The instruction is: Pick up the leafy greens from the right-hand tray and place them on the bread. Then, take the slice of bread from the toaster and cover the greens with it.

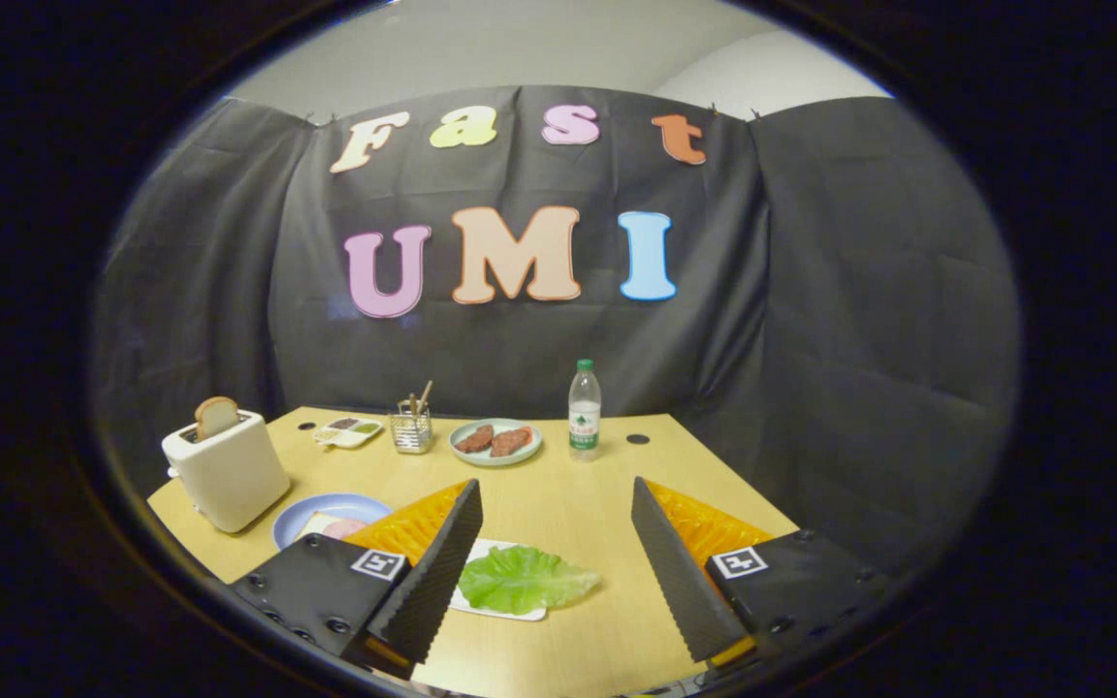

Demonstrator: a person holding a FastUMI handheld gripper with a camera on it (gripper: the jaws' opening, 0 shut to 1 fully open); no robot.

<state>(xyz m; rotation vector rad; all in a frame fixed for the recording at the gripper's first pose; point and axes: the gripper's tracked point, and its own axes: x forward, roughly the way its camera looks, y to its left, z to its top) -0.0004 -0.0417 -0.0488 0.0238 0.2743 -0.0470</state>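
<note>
Your gripper (556, 557), lower centre of frame, has its fingers spread apart, holding nothing. Leafy greens (525, 579) lie between them on the white tray (493, 550), untouched. Bread slice (216, 416) remains in the toaster (226, 469), left. Blue plate (326, 506) waits; both steps remain.

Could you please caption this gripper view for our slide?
Open gripper hovers over lettuce leaf on white tray; toaster holds bread slice.
</note>
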